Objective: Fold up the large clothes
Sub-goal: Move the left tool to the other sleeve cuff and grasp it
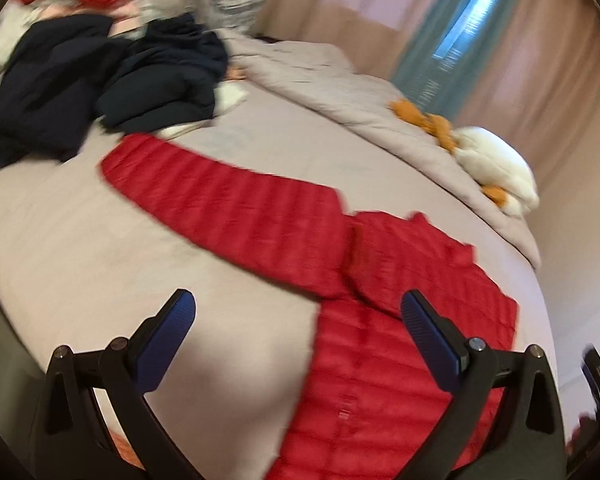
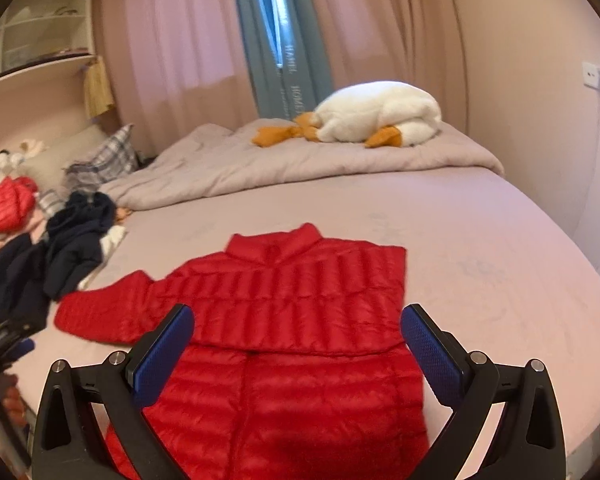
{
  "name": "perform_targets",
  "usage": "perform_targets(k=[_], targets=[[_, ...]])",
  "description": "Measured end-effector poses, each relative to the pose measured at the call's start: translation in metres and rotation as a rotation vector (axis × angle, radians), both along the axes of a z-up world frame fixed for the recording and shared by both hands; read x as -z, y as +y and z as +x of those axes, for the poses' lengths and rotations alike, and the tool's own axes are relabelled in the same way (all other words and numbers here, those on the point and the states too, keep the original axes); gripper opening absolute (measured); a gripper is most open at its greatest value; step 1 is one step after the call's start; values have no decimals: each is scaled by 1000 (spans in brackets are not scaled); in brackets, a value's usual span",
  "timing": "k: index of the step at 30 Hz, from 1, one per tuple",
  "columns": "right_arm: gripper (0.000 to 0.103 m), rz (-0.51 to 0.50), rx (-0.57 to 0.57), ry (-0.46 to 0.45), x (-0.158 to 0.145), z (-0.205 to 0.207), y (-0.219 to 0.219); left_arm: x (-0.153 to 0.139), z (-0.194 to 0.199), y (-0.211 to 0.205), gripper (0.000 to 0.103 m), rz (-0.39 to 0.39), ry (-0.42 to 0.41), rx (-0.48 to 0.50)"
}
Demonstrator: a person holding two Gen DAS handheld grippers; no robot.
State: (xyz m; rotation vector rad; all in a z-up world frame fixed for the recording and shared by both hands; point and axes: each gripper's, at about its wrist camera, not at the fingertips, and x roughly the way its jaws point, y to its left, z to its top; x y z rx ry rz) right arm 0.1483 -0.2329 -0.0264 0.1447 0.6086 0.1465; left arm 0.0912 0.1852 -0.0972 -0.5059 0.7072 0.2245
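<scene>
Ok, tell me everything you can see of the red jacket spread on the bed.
The red jacket is a quilted puffer with horizontal stitched channels, a stand-up collar and a centre front closure. It lies flat on the bed sheet, collar toward the far side. One sleeve is folded across the chest; the other stretches out toward the dark clothes pile. Neither hand-held gripper touches it.
</scene>
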Motion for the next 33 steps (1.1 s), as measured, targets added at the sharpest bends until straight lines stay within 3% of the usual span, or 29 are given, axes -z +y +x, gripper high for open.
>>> perform_targets(k=[5,11,14,18,21,24,28,31,33], targets=[[102,13,-17,-2,9,-8,9,19,-3,49,103,-36,27,-150],[102,7,-23,51,18,-4,18,47,8,126,101,-168,-4,-259],[102,11,-35,80,17,1,23,57,20,159,90,-220,-17,-303],[102,4,-21,77,17,1,29,76,41,202,72,-208,28,-373],[102,3,-15,86,18,4,34,90,50,228,71,-286,6,-392],[102,5,-8,102,21,9,38,100,54,245,65,-333,13,-421],[102,1,-16,117,23,14,45,106,65,253,63,-294,48,-440],[102,-8,-16,114,22,14,48,121,72,264,63,-399,31,-436],[102,-11,-16,118,23,15,49,128,78,268,63,-423,27,-444]])
